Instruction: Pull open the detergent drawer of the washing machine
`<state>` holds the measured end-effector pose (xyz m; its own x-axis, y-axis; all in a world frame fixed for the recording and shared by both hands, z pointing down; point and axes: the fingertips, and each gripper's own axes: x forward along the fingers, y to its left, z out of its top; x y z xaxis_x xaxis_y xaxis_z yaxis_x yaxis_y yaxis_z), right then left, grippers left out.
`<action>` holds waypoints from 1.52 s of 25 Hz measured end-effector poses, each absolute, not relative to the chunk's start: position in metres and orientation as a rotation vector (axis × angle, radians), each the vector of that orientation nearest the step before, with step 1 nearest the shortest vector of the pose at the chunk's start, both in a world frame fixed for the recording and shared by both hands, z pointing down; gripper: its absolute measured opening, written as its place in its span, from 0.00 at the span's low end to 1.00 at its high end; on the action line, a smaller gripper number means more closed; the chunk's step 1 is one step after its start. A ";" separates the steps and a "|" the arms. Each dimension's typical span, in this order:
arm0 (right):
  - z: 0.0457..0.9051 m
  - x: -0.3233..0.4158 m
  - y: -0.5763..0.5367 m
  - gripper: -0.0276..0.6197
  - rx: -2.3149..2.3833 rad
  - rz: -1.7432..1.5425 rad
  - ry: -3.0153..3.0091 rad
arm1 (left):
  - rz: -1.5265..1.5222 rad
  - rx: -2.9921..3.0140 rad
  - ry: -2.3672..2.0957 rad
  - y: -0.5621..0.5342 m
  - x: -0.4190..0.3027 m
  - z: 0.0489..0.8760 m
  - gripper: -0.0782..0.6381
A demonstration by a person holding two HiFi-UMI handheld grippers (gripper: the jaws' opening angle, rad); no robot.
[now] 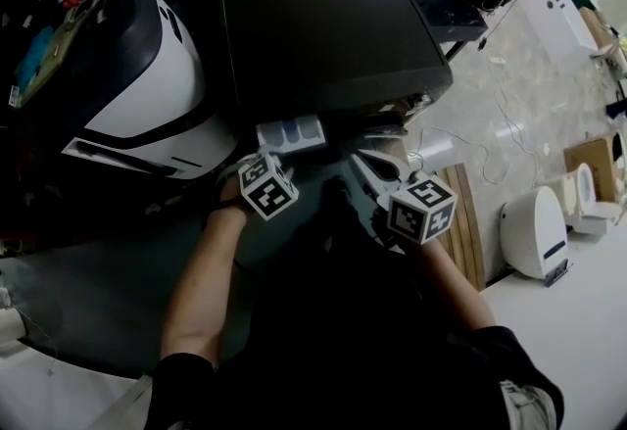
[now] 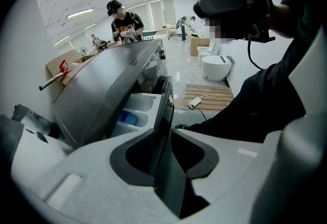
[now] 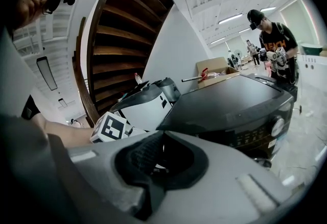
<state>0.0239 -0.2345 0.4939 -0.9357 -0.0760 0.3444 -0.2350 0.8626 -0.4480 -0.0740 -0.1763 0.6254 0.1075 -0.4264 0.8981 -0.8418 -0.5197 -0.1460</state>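
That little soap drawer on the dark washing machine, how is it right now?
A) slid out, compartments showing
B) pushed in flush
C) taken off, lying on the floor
A: the detergent drawer juts out of the washing machine, white compartments and a blue insert showing.

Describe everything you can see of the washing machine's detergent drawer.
The detergent drawer is pulled out from the front of the dark washing machine. It looks like white plastic and is divided into open-topped compartments, one of which holds a blue insert. Its dark, glossy front panel stands edge-on between the jaws of the left gripper, which are apart around it.
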 end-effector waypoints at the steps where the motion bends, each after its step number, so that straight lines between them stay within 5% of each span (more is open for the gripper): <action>1: 0.494 0.026 -0.231 0.05 0.234 0.715 -2.717 | 1.397 1.994 -1.242 -0.176 -0.075 0.626 0.26; 4: 0.495 0.031 -0.222 0.05 0.238 0.716 -2.712 | 1.446 1.999 -1.273 -0.179 -0.082 0.632 0.26; 6: 0.495 0.034 -0.217 0.05 0.245 0.716 -2.711 | 1.485 1.985 -1.249 -0.178 -0.083 0.641 0.38; 8: 0.495 0.037 -0.213 0.05 0.252 0.713 -2.711 | 1.501 1.978 -1.221 -0.176 -0.083 0.648 0.39; 13: 0.493 0.041 -0.207 0.05 0.264 0.709 -2.711 | 1.505 1.985 -1.219 -0.174 -0.082 0.648 0.33; 15: 0.492 0.042 -0.205 0.05 0.266 0.710 -2.710 | 1.494 1.999 -1.189 -0.169 -0.077 0.647 0.22; 38: 0.500 0.079 -0.225 0.05 0.087 0.736 -2.648 | 1.470 1.878 -1.196 -0.145 -0.039 0.648 0.23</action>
